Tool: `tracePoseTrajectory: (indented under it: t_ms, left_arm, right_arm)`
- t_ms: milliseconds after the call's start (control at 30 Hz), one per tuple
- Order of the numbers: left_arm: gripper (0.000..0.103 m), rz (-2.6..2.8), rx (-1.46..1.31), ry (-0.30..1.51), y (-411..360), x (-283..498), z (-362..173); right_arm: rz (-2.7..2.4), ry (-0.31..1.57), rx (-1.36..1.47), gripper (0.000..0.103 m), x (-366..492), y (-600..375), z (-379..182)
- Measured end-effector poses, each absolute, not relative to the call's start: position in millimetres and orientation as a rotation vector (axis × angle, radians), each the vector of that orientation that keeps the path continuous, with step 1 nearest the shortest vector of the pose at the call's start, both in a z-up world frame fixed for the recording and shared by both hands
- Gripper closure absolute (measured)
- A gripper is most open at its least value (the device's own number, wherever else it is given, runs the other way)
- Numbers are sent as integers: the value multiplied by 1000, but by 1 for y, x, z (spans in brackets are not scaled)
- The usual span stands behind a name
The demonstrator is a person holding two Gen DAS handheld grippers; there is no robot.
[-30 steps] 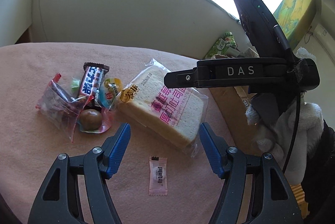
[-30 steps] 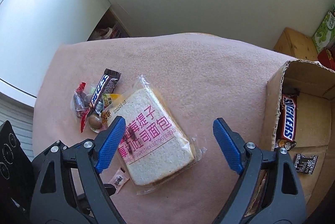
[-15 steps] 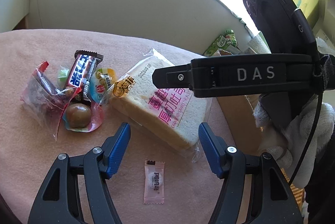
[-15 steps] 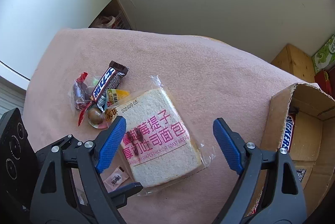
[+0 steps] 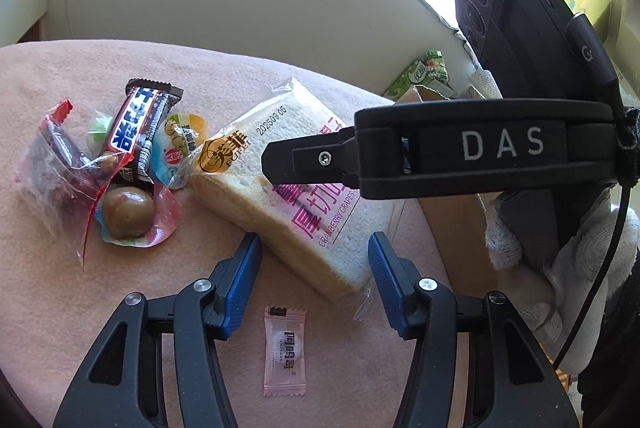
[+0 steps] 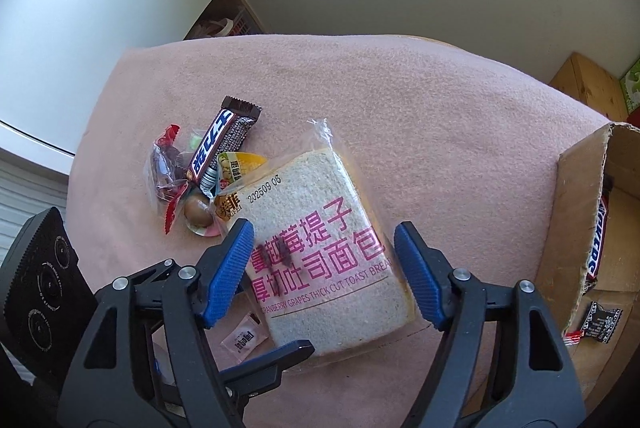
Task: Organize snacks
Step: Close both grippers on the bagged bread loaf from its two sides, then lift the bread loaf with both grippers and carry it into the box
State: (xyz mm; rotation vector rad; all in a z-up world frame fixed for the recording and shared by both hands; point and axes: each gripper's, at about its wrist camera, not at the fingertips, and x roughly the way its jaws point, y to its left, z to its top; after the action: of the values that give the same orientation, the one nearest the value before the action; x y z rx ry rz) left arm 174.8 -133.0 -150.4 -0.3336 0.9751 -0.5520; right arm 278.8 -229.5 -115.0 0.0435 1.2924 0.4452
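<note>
A wrapped slice of toast bread (image 6: 320,236) lies on the pink cloth (image 6: 400,100); it also shows in the left wrist view (image 5: 280,196). My right gripper (image 6: 324,260) is open with its blue pads on either side of the bread, just above it. My left gripper (image 5: 314,270) is open and empty, near the bread's front corner, above a small pink candy sachet (image 5: 285,346). Left of the bread lies a pile: a chocolate bar (image 5: 138,132), a jelly cup (image 5: 182,144), a round brown candy (image 5: 128,218) and a clear red-edged bag (image 5: 48,168).
An open cardboard box (image 6: 576,212) stands at the right edge of the table with a Snickers bar (image 6: 598,240) and a small black packet (image 6: 602,320) inside. A green carton (image 5: 424,74) sits behind the box. A white wall runs behind the table.
Both grippers have moved forward and lower toward the bread. The right gripper's pads now straddle the bread. Both stay open.
</note>
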Motion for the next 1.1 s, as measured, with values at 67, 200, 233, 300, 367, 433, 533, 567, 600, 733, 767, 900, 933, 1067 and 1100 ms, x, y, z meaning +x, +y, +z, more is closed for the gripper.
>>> tracePoseTrajectory:
  t_ms: [67,200,233,300,367,433,533,567,600,733,767,900,933,1067,1100]
  left_arm:
    - [48,-546,-339,973,-136,174,-152]
    - [48,-532,-348,966,-135,173,-153]
    - [48,-527,-351,964,-134,171,-152]
    - [48,-518,-344,957,-134,168,-152]
    - [49,-510,-324,948,-135,164,-151]
    - [49,-505,-312,941,-134,162,-146]
    - [49,-500,-294,926,-134,158,-130]
    - [49,-498,-290,921,-132,161,-122]
    - [49,-497,-286,916,-132,159,-120]
    - [49,-495,-276,892,-128,153,-110]
    - [49,-497,-274,886,-128,152,-108]
    - [50,-511,-262,862,-129,145,-97]
    - [50,-514,-259,855,-131,143,-94]
    - [50,-528,-229,819,-140,139,-82]
    - [50,-530,-219,811,-143,138,-79]
  right_arm:
    - [446,1293,52,28,274,-234,-114]
    - [451,1299,57,30,263,-237,-113]
    - [452,1298,62,32,261,-238,-113]
    - [454,1295,78,37,257,-240,-113]
    - [454,1290,91,42,252,-243,-112]
    - [453,1283,99,44,248,-244,-110]
    - [455,1271,108,44,242,-245,-106]
    - [456,1267,111,44,241,-244,-106]
    - [458,1261,112,44,239,-244,-104]
    - [466,1239,118,44,229,-244,-97]
    - [468,1233,122,44,225,-248,-94]
    - [471,1206,132,44,219,-252,-83]
    - [471,1199,137,44,217,-254,-81]
    - [472,1170,158,44,212,-264,-67]
    - [473,1162,166,44,210,-268,-64]
